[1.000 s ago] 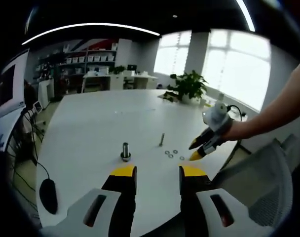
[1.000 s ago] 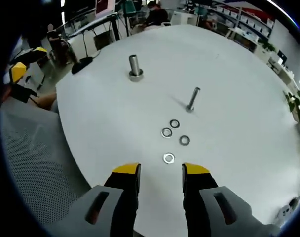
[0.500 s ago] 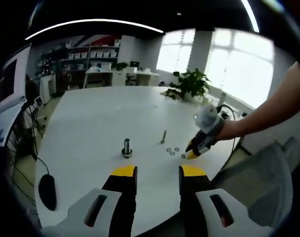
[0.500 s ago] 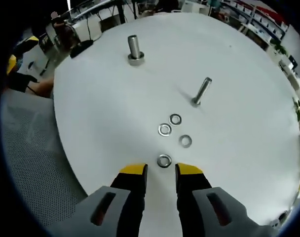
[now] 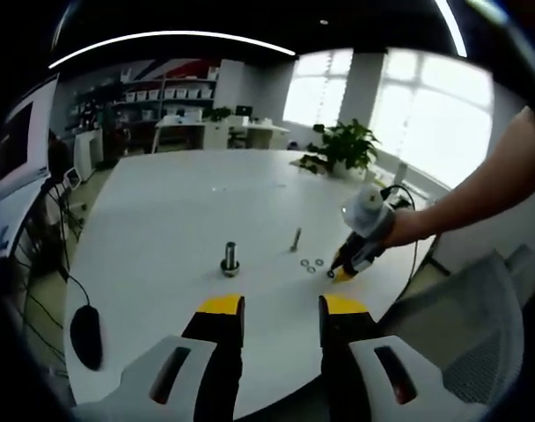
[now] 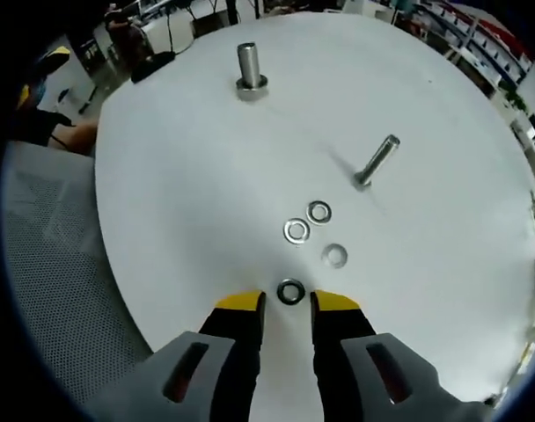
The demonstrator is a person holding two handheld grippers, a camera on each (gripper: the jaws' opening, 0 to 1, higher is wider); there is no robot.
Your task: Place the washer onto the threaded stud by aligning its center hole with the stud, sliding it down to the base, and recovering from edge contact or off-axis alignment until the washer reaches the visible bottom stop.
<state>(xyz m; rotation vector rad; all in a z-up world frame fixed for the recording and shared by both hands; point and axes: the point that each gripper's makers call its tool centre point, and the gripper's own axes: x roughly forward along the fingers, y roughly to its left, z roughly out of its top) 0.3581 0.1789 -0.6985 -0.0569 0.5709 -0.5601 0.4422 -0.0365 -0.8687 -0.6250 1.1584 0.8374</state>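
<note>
Pickup step. Right gripper [image 6: 284, 302] jaws slightly apart, straddling nearest washer [image 6: 290, 291] flat on table [image 6: 179, 202], not clamped. Next: close, lift. Stud [image 6: 374, 163] stands beyond. Left gripper [image 5: 279, 306] apart, idle.

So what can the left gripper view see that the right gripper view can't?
Left gripper view alone: bright windows, a leafy potted plant, and the right gripper held by a person's hand, seen from outside. Right gripper view alone: a close look down on four small metal washers, the nearest washer just ahead of its yellow tips. Both: the round white table, the thick upright metal stud and the thinner bolt.
</note>
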